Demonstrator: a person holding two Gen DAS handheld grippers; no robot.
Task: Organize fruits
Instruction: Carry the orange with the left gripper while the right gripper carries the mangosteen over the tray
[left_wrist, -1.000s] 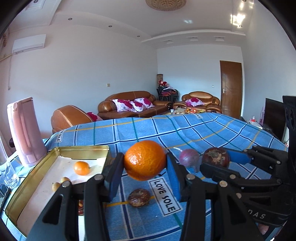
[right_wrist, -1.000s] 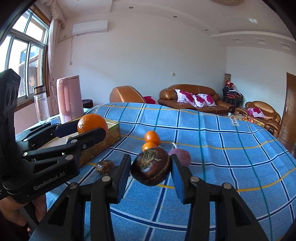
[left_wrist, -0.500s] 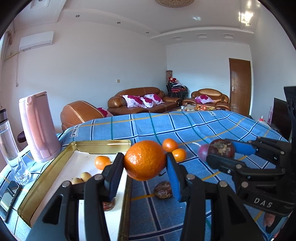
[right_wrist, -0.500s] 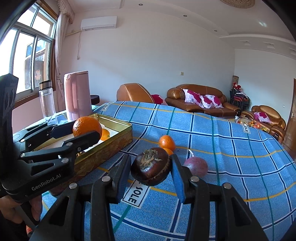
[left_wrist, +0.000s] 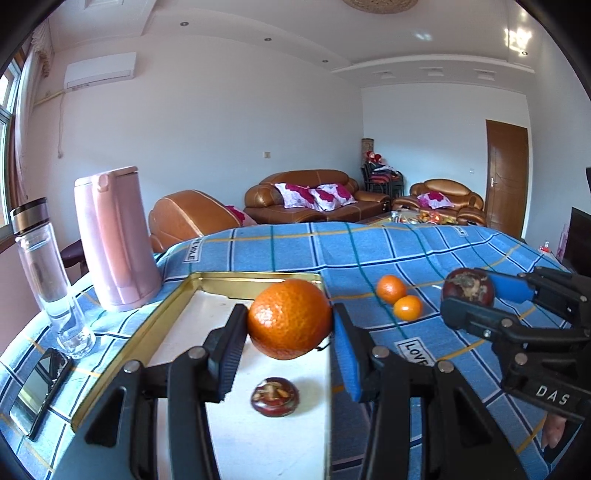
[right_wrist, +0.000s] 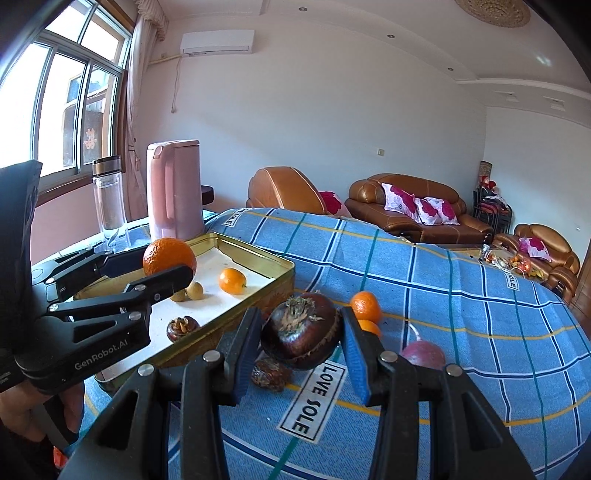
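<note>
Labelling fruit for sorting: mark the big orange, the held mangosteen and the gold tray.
Orange (left_wrist: 290, 317), left wrist view, middle of peel.
Mangosteen (right_wrist: 301, 334), right wrist view, middle of rind.
Tray (right_wrist: 255, 252), right wrist view, far rim.

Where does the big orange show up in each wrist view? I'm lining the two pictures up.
Left wrist view: the big orange sits centre frame, clamped by the left gripper, above the gold tray.
Right wrist view: the same orange is at mid-left, held over the tray.
Shared landmark: the pink kettle, standing just behind the tray in both.
</note>
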